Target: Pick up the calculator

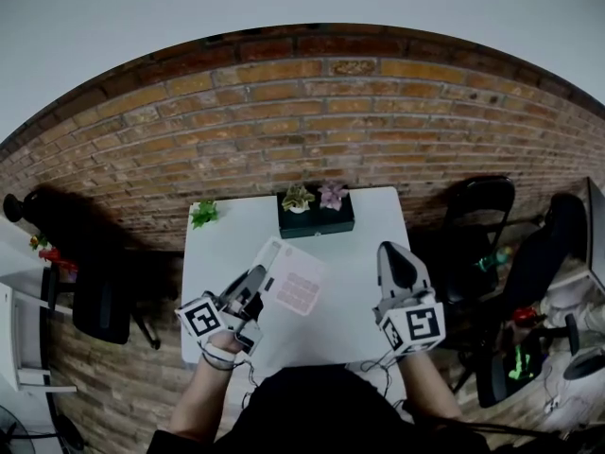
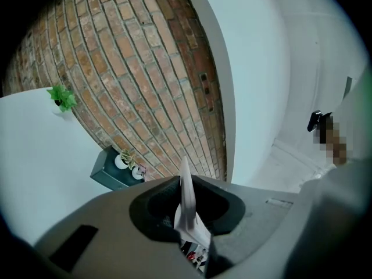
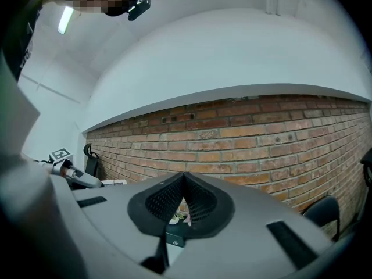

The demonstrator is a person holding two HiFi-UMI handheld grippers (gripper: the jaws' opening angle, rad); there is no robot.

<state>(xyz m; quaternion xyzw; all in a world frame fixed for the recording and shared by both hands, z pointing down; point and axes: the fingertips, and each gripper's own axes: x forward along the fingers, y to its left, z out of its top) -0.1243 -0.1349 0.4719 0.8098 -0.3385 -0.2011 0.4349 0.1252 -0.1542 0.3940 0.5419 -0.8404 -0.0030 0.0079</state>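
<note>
Head view shows the calculator face-on; left gripper view edge-on.

Right gripper, jaws closed, facing a brick wall.
The right gripper points level. Its black ribbed pads meet at the tips with nothing between them, and small potted plants show through the narrow gap beneath. A brick wall spans the background below a plain white wall. At far left the left gripper shows with its marker cube, and a dark chair stands at lower right.
</note>
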